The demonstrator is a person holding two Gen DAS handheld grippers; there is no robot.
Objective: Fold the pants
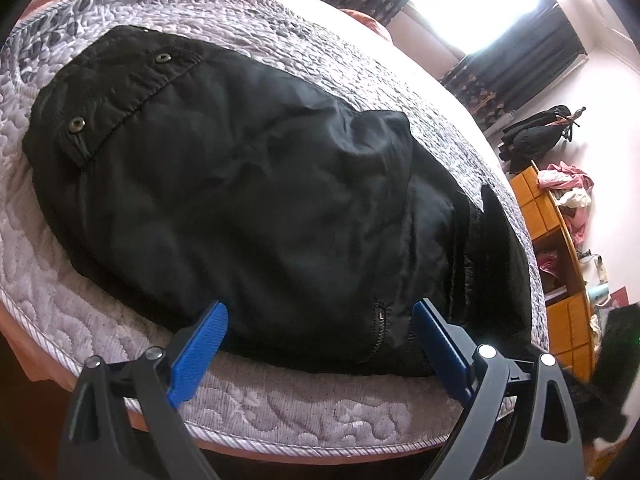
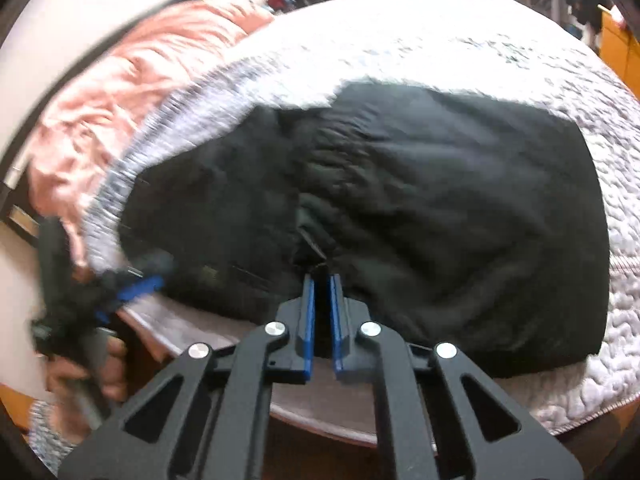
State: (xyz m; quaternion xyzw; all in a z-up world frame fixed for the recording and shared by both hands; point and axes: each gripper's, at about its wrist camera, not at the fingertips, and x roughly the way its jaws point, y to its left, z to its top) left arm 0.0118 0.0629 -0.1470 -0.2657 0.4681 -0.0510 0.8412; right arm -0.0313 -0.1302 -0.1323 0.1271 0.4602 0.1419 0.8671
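Observation:
Black pants lie folded into a wide bundle on the grey quilted bed, the waistband with two metal snaps at the far left. My left gripper is open, its blue fingers straddling the bundle's near edge without pressing on it. In the right wrist view the pants fill the middle. My right gripper is shut, pinching a crease of black cloth at the near edge. The left gripper's blue finger shows blurred at the left, held by a hand.
A pink blanket is bunched at the far left of the bed. An orange shelf unit with clothes on it stands right of the bed, under a bright window with dark curtains. The bed's edge runs just below the grippers.

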